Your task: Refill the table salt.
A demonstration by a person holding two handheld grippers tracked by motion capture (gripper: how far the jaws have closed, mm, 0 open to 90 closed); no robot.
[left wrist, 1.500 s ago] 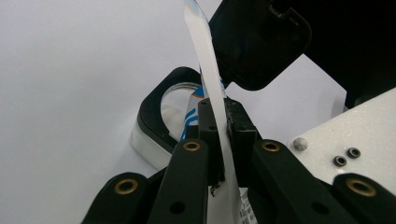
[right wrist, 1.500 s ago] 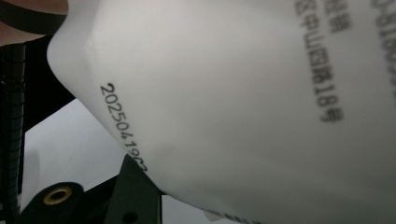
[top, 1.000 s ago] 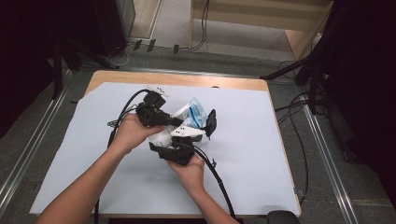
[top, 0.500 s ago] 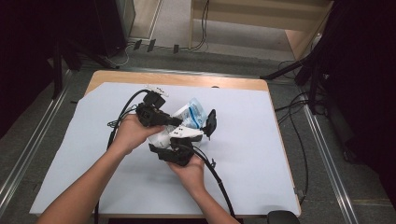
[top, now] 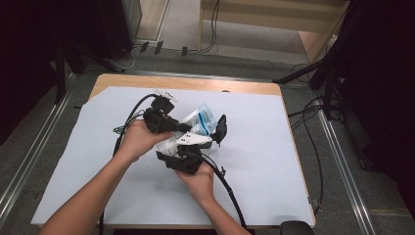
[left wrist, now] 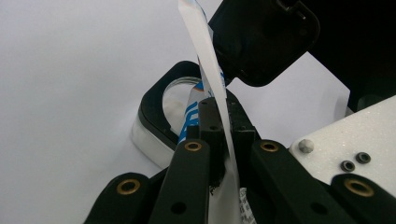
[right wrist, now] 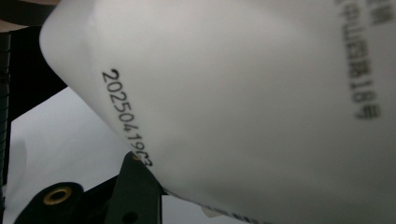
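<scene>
A white pouch with blue print [top: 200, 120] is held up over the white mat between both grippers. My left gripper [top: 188, 128] comes in from the left and is shut on the pouch's thin flat edge [left wrist: 212, 84], the pads pinching the film at the left gripper's tips [left wrist: 219, 112]. My right gripper [top: 205, 134] reaches up from below with the pouch's body between its jaws, which have just been closing. One of its fingers [left wrist: 261, 37] lies against the film. In the right gripper view the pouch [right wrist: 257, 93], printed with a date code, sits close above one black finger [right wrist: 135, 186].
The white mat [top: 274, 161] covers most of the wooden table [top: 195, 83]. A black cable [top: 230, 191] trails from the right gripper toward the near edge, another [top: 129, 117] from the left. Dark stands and floor cables surround the table.
</scene>
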